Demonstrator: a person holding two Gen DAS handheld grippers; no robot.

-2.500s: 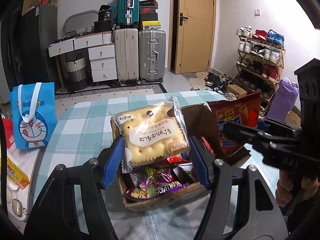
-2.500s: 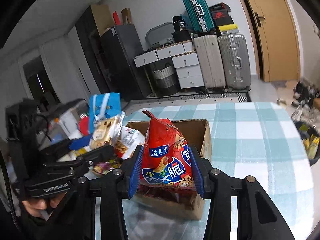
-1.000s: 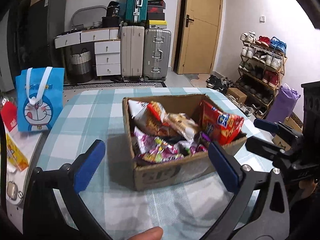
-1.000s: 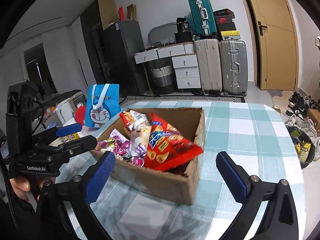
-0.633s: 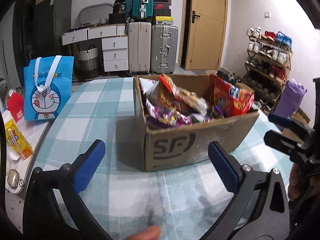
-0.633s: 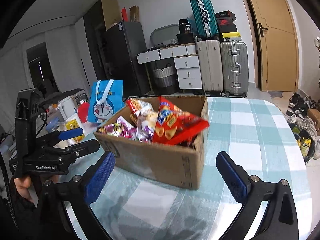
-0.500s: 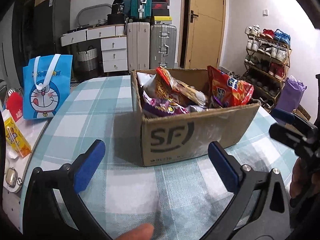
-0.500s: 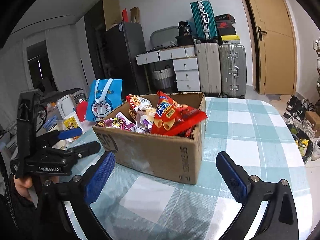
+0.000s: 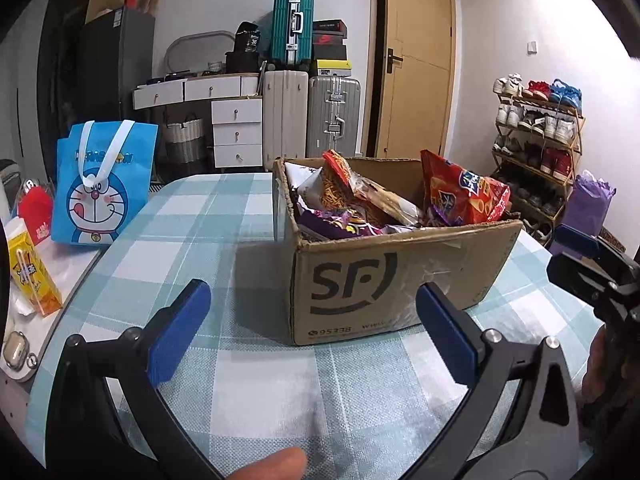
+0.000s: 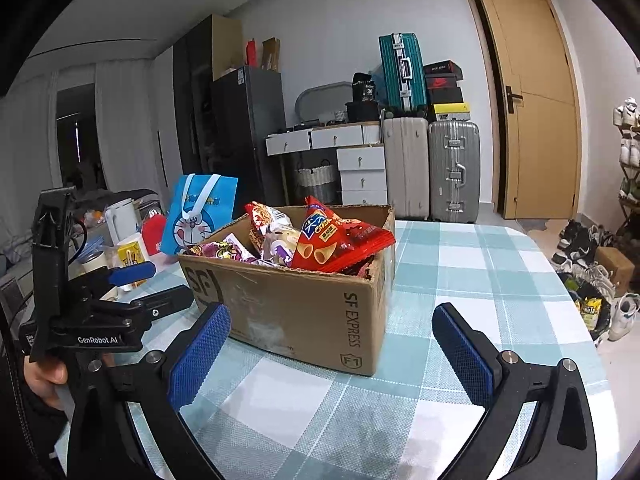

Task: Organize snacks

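Left wrist view: my left tongs [image 9: 312, 320] are spread wide and hold nothing, low over the checked counter [image 9: 192, 216], just short of the cardboard box [image 9: 400, 280].
Right wrist view: my right tongs [image 10: 332, 344] are also spread wide and empty, facing the box's corner; the left rig shows at the left edge.
Snacks: all the packets I can see sit inside the box, with the red chip bag [image 10: 336, 240] leaning up at one end and the purple candy packets [image 9: 340, 226] lower down.
Counter around the box: I see no loose snacks on the cloth; a blue cartoon bag [image 9: 104, 184] and a yellow drink carton [image 9: 28, 268] stand off to the side.
Step, as I judge it: packing looks finished.
Next move: hold both tongs clear of the box, or tuck the chip bag lower if it should sit flush.
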